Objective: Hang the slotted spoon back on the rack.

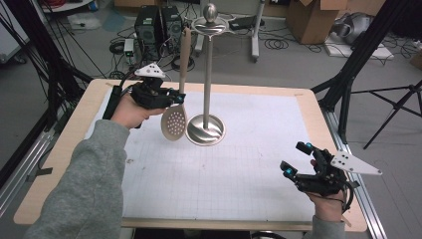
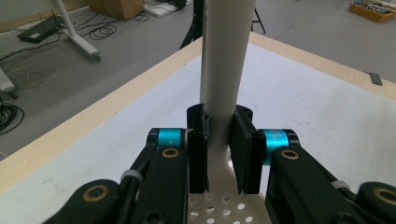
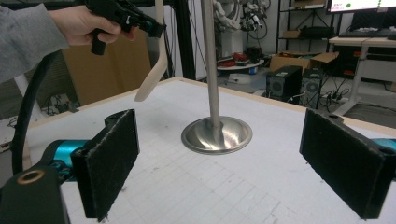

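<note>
A beige slotted spoon hangs in the air with its perforated bowl down and its long handle pointing up. My left gripper is shut on the spoon's neck just above the bowl, left of the metal stand. The stand's round base rests on the white gridded mat; its post rises to a disc top with a knob. Near the table's right front edge, my right gripper is held open with nothing between its pads, facing the stand and the spoon.
The wooden table edge frames the mat. Beyond the table lie computer towers, cables, cardboard boxes and black tripod legs on the floor. Open mat lies between the stand's base and the right gripper.
</note>
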`<state>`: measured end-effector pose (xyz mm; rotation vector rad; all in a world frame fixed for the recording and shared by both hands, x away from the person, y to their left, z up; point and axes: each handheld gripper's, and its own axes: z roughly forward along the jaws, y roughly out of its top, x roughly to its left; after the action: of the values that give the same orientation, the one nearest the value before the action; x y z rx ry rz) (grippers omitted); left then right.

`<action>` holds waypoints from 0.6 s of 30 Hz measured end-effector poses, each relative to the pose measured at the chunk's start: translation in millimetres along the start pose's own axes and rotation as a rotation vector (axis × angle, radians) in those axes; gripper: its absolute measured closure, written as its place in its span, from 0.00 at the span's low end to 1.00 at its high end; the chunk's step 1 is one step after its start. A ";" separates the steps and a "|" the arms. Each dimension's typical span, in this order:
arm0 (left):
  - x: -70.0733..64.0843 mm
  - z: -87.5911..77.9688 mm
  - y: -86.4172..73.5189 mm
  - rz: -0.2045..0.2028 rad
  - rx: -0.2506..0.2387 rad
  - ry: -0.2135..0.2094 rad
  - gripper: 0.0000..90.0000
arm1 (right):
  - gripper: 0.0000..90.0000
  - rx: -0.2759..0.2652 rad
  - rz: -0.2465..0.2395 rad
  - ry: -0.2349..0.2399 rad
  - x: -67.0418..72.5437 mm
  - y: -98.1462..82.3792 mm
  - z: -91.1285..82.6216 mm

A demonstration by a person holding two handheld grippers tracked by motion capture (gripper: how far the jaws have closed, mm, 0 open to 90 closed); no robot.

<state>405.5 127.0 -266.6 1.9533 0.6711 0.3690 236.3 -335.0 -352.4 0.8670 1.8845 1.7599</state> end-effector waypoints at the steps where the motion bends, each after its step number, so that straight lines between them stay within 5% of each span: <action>1: -0.3 0.6 0.2 0.001 0.001 -0.001 0.86 | 0.12 0.000 0.000 0.000 0.0 0.0 0.0; 14: -1.1 6.1 0.8 -0.008 -0.005 0.001 0.85 | 0.12 0.004 -0.007 0.003 1.3 -0.6 1.1; 18: -0.8 4.0 0.6 -0.018 -0.026 -0.005 0.75 | 0.12 0.003 -0.003 0.003 1.2 -0.8 0.4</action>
<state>407.2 123.5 -267.9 1.9216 0.6772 0.3602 235.6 -333.8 -353.1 0.8630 1.8899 1.7576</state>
